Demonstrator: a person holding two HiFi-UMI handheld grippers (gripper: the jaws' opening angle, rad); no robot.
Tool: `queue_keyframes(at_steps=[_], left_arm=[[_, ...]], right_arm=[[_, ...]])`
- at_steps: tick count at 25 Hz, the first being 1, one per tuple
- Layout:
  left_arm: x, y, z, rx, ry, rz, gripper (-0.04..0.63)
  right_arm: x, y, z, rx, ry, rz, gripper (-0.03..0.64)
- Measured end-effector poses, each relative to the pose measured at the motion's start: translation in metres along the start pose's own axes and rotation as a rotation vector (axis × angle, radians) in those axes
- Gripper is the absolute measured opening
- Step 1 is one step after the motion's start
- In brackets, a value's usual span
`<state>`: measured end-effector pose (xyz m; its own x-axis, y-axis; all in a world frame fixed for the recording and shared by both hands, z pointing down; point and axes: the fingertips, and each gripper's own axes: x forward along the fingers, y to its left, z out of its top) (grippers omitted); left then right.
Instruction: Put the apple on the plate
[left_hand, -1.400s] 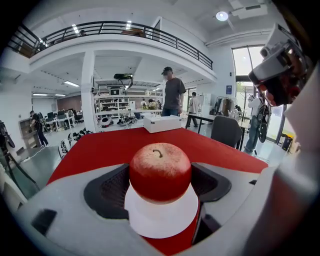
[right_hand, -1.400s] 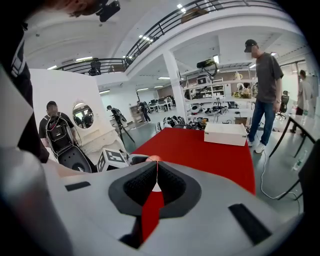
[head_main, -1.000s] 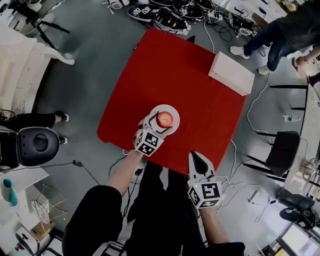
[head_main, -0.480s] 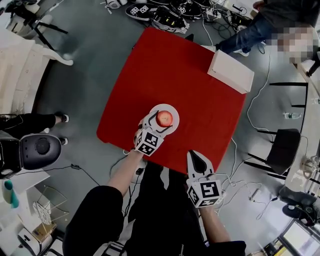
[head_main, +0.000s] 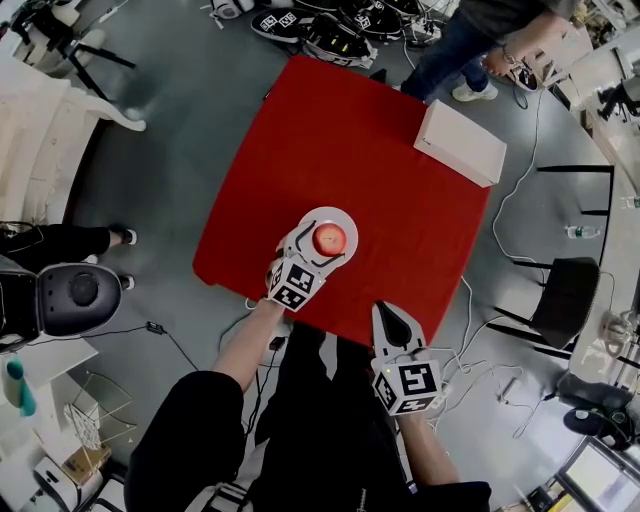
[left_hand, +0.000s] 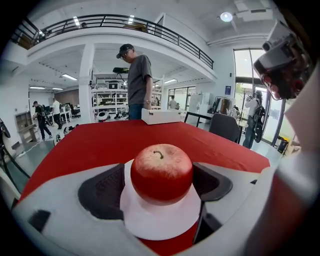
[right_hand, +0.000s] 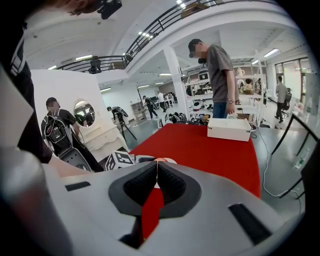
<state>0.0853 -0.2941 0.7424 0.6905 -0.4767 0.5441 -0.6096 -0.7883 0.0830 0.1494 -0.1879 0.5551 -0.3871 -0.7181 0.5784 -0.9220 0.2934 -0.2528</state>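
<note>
The plate is partly hidden beneath the apple.

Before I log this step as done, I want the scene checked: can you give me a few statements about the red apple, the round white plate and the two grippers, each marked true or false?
1. The red apple sits on the round white plate. True.
2. The left gripper is shut with nothing between its jaws. False: its jaws have just been opening and stand on either side of the apple.
3. The right gripper holds the plate. False: its jaws are together on nothing, and it is well apart from the plate.
4. A white rectangular box lies on the red table, far from the plate. True.
</note>
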Motion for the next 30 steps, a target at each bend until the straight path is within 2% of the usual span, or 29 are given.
queue_keyframes(at_steps=[6,14,30], left_arm=[[0.001,-0.003,0.001,-0.008,0.004,-0.016,0.414],[0.007,-0.008,-0.005,-0.039,0.021,-0.053,0.492],[-0.008,-0.017,0.026,-0.004,-0.041,-0.041,0.494]], right_arm=[[-0.003,0.003,-0.005,0.003,0.005,0.003,0.012],[-0.005,0.0,-0.008,0.01,0.005,0.0,0.012],[-0.009,-0.003,-0.004,0.015,-0.016,-0.001,0.012]])
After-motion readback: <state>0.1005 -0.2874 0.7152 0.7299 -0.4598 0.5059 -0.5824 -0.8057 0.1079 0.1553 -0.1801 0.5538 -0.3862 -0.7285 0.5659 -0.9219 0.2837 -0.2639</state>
